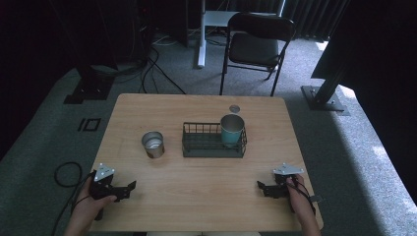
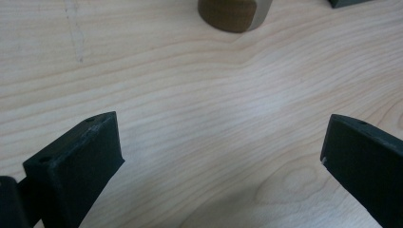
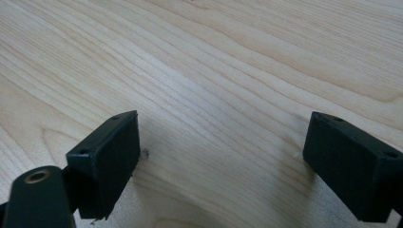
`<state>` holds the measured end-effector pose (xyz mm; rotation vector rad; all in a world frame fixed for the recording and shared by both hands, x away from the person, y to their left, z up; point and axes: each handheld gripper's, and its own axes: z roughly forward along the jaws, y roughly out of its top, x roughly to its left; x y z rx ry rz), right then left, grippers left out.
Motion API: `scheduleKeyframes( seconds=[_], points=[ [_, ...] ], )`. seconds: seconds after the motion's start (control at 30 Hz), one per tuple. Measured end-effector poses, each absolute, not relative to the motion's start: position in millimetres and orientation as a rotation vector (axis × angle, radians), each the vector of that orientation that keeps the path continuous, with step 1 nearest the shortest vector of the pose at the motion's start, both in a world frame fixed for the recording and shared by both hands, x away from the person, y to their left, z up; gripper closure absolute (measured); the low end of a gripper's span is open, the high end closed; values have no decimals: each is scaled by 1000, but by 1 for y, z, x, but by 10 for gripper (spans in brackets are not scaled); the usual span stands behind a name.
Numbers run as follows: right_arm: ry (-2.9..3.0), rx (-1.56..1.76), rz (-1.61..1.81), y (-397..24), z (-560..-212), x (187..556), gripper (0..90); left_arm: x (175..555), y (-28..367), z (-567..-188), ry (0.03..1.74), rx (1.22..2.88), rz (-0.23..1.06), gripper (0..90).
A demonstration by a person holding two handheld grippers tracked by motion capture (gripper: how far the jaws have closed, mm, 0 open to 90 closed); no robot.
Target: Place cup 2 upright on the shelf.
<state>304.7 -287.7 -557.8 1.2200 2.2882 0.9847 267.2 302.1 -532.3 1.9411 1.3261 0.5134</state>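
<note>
A dark wire basket [image 1: 201, 143] sits mid-table with a teal cup [image 1: 232, 130] upright in its right end. Left of the basket stands a metal cup [image 1: 153, 144]; its base [image 2: 234, 13] appears at the top of the left gripper view. A small round lid [image 1: 234, 108] lies behind the basket. My left gripper [image 1: 129, 189] rests near the front left edge, held by a hand, jaws wide apart over bare wood [image 2: 218, 137]. Near the front right, my right gripper [image 1: 261, 187] is open too, with only wood grain between its jaws [image 3: 221, 142].
The wooden table [image 1: 196, 196] is bare between the two grippers. A black folding chair [image 1: 255, 46] stands on the carpet beyond the far edge. Cables [image 1: 66, 172] trail off the table's left side, and dark stands flank the table.
</note>
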Motion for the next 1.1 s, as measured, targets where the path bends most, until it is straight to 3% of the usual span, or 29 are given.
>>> scheduleKeyframes(
  seconds=[1.1],
  points=[
    [2288, 1220, 985, -288, -558, 305, 116, 299, 276, -513, 1267, 1864, 585, 5]
  ],
)
